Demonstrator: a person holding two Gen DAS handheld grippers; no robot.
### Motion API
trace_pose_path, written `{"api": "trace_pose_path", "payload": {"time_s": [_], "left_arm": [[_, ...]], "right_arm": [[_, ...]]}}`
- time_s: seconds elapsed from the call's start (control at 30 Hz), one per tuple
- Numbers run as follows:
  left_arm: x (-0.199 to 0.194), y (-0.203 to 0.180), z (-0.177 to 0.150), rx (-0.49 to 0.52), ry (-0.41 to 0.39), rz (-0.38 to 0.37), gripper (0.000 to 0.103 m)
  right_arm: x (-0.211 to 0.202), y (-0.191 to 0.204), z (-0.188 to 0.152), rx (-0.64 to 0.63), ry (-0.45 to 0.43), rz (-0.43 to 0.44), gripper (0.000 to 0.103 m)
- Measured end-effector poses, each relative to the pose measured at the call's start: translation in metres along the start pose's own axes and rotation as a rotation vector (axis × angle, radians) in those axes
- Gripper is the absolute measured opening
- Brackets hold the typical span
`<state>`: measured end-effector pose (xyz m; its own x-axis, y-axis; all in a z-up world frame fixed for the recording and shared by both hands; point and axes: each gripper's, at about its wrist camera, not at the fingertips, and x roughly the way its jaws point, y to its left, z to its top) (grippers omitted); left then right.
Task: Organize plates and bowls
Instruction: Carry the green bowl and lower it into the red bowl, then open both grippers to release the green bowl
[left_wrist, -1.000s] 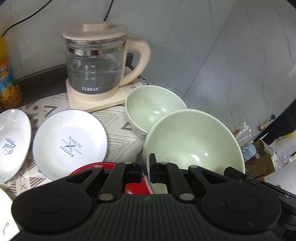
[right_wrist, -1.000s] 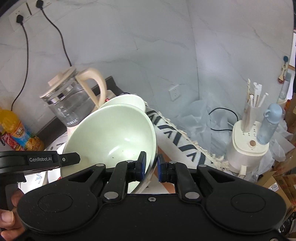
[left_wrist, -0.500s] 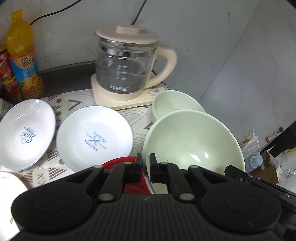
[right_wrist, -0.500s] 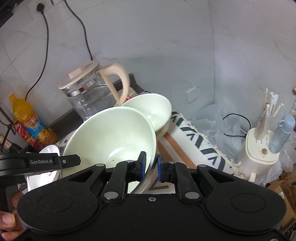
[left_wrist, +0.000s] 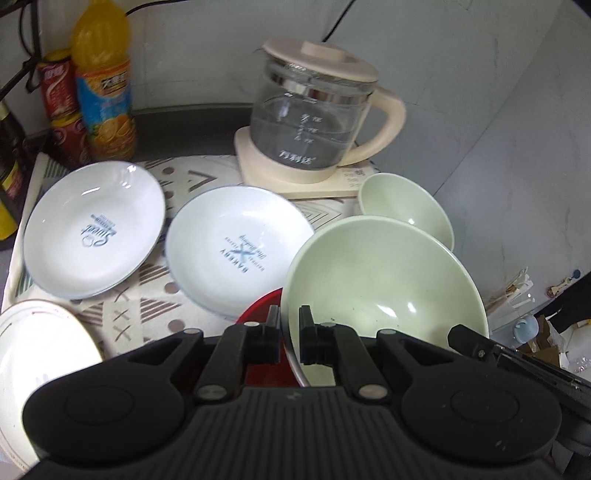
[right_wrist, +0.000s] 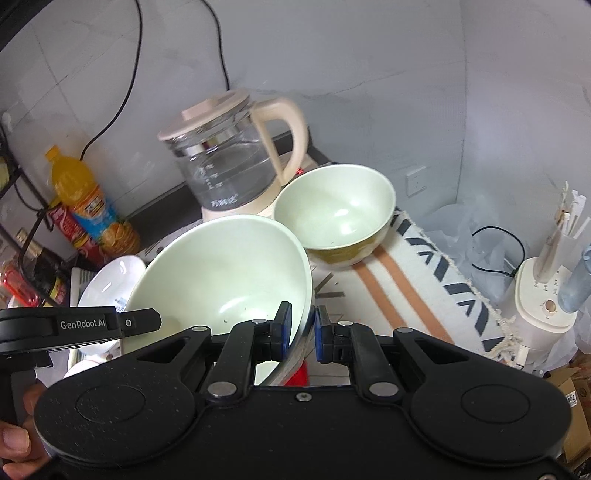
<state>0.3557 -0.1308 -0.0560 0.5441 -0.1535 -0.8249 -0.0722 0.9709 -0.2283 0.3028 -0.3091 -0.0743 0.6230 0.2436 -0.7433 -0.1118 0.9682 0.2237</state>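
Observation:
A large pale green bowl hangs tilted above the patterned cloth, held by its rim from two sides. My left gripper is shut on its near left rim. My right gripper is shut on the rim of the same large bowl, blue pads on either side of the wall. A smaller green bowl stands behind it, beside the kettle. Two white printed plates lie to the left. A red dish shows beneath the large bowl.
A glass kettle on a cream base stands at the back. An orange juice bottle and red cans stand at the back left. Another white plate lies near left. The table edge and a white appliance are at the right.
Both grippers have carried the large green bowl leftward, away from the small bowl, which now shows fully. The juice bottle and left plates have come further into view.

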Motion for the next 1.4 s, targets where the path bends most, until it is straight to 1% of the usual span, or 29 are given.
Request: {"api": "trace_pose_path", "payload": {"time_s": [0.13, 0.2, 0.3, 0.8, 0.9, 0.97, 1.03, 1.13, 1.23, 1.27, 1.33, 1.4], "left_arm": [[0.002, 0.009, -0.003, -0.024, 0.021, 0.005, 0.006], [0.003, 0.011, -0.004, -0.028, 0.027, 0.004, 0.008], [0.008, 0.015, -0.006, -0.034, 0.050, 0.007, 0.009], [0.031, 0.027, -0.025, -0.065, 0.160, 0.018, 0.009], [0.030, 0.027, -0.024, -0.060, 0.156, 0.039, 0.011], [0.027, 0.027, -0.022, -0.066, 0.161, 0.039, 0.012], [0.022, 0.027, -0.021, -0.066, 0.144, 0.039, 0.012], [0.011, 0.026, -0.016, -0.059, 0.103, 0.044, 0.017], [0.003, 0.026, -0.013, -0.063, 0.081, 0.052, 0.026], [0.002, 0.026, -0.013, -0.063, 0.077, 0.056, 0.030], [0.000, 0.025, -0.012, -0.060, 0.072, 0.064, 0.034], [-0.001, 0.024, -0.012, -0.058, 0.068, 0.067, 0.039]], "right_arm": [[0.003, 0.010, -0.004, -0.024, 0.013, 0.007, 0.013], [0.006, 0.013, -0.005, -0.030, 0.023, 0.006, 0.013], [0.008, 0.016, -0.008, -0.040, 0.035, 0.007, 0.013], [0.025, 0.016, -0.024, -0.050, 0.103, -0.021, 0.011], [0.029, 0.015, -0.026, -0.050, 0.114, -0.026, 0.011], [0.031, 0.016, -0.026, -0.052, 0.116, -0.031, 0.011], [0.032, 0.016, -0.027, -0.053, 0.113, -0.031, 0.008], [0.035, 0.013, -0.026, -0.042, 0.122, -0.032, 0.007], [0.035, 0.014, -0.026, -0.050, 0.122, -0.031, 0.007], [0.035, 0.014, -0.025, -0.049, 0.124, -0.030, 0.007], [0.035, 0.013, -0.024, -0.037, 0.130, -0.027, 0.010], [0.031, 0.014, -0.023, -0.042, 0.110, -0.024, 0.012]]}}
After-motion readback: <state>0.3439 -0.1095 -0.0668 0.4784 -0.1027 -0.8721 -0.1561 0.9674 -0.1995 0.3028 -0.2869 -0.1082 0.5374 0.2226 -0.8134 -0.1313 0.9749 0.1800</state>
